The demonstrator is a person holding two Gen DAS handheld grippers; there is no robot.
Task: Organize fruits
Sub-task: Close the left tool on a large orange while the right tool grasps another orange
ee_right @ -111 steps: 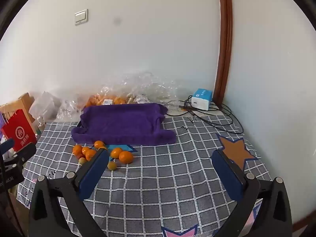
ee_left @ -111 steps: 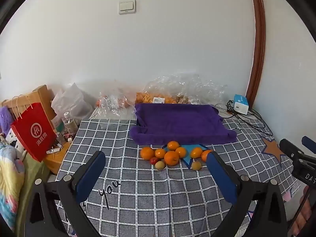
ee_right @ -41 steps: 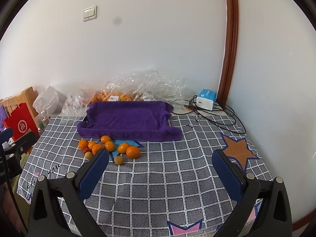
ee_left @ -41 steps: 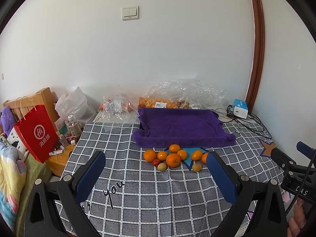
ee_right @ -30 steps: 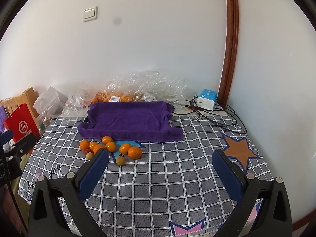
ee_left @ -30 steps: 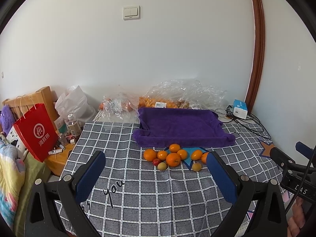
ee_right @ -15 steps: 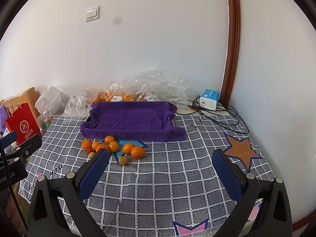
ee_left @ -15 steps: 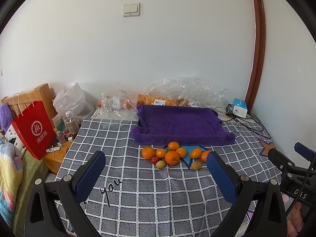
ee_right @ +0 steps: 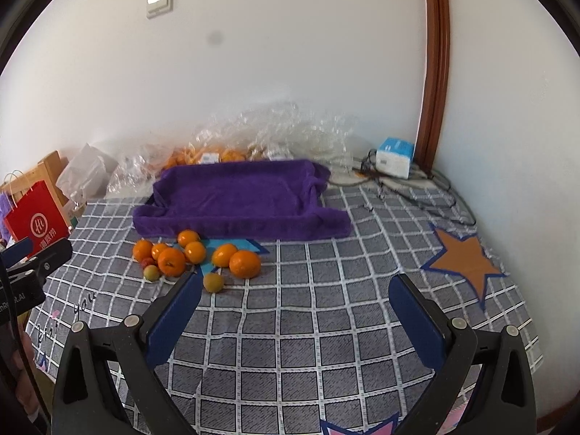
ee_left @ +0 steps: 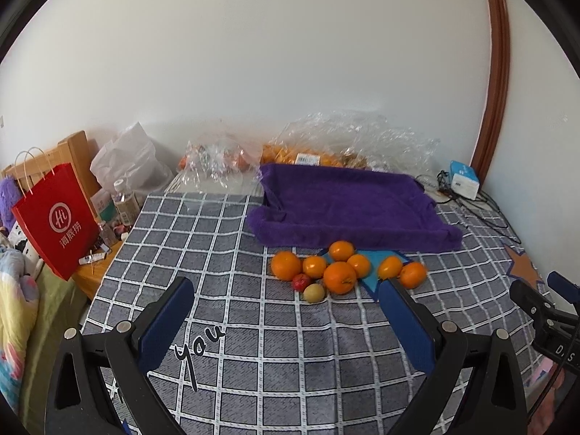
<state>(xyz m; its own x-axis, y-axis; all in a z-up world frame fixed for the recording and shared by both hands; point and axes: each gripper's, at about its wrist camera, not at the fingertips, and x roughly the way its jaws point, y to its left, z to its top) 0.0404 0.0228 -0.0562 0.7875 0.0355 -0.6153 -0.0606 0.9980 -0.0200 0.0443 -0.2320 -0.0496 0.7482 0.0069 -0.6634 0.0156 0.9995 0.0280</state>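
- Fruit cluster (ee_left: 337, 272): seven oranges, one small red fruit (ee_left: 299, 282) and two small yellow-green fruits lie loose on the checked tablecloth (ee_left: 253, 344), just in front of the near wall of the purple towel-lined tray (ee_left: 348, 206); nothing lies in the tray
- Left gripper (ee_left: 286, 320): released, jaws wide, holding nothing; the cluster lies straight ahead, slightly right of its centre line, with bare cloth between
- Right gripper (ee_right: 295, 320): likewise released and empty; the cluster lies ahead and to its left, with one yellow-green fruit (ee_right: 213, 282) just beside the tip of its left finger (ee_right: 174, 322)
- Axis: the cluster runs left to right, parallel to the tray's near wall and across both grippers' line of approach; the oranges are round, so no grip direction is favoured
- Judgement: the right gripper is nearer to the right end of the row, notably the large orange (ee_right: 245, 264); the left gripper faces the left end squarely
- Change from the earliest views: both cameras now show the fruit larger and lower in view, so both grippers have closed in; the jaws are as wide as before, and the fruit and tray keep their arrangement
- Task status: no fruit gripped, sorting not yet begun
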